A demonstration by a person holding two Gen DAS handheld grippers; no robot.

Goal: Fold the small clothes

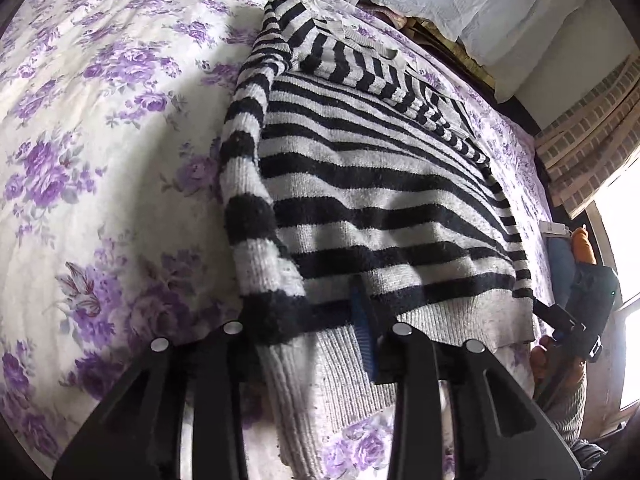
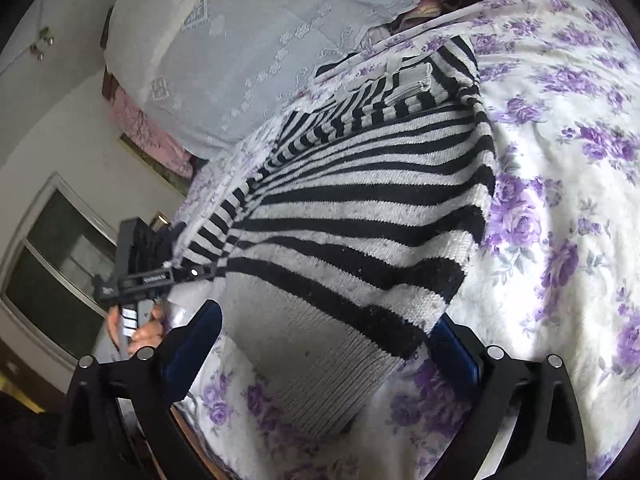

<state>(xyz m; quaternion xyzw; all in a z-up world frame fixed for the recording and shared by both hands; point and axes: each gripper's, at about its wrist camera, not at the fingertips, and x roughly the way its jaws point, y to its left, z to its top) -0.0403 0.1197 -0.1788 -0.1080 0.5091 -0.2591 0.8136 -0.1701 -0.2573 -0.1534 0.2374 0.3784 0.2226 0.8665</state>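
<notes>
Here, a wide bedspread of white cotton printed with purple roses stretches ahead of both tools and off to their outer sides. On it, straight ahead of each tool, lies the black-and-grey striped knitted sweater, spread flat, with one striped sleeve folded across its far end and its plain grey ribbed hem nearest the tools. Beyond the sweater's far end sits a pale lace-covered pillow. The left gripper stands narrow: its black jaws are drawn close on the sweater's near left edge, where the folded sleeve and ribbed cuff bunch between them, and a blue pad presses into the knit. The right gripper stands wide, its two blue-padded jaws either side of the grey hem and apart from the cloth, nothing held. In the right wrist view the left tool shows off to the left, a person's hand wrapped round its handle.
</notes>
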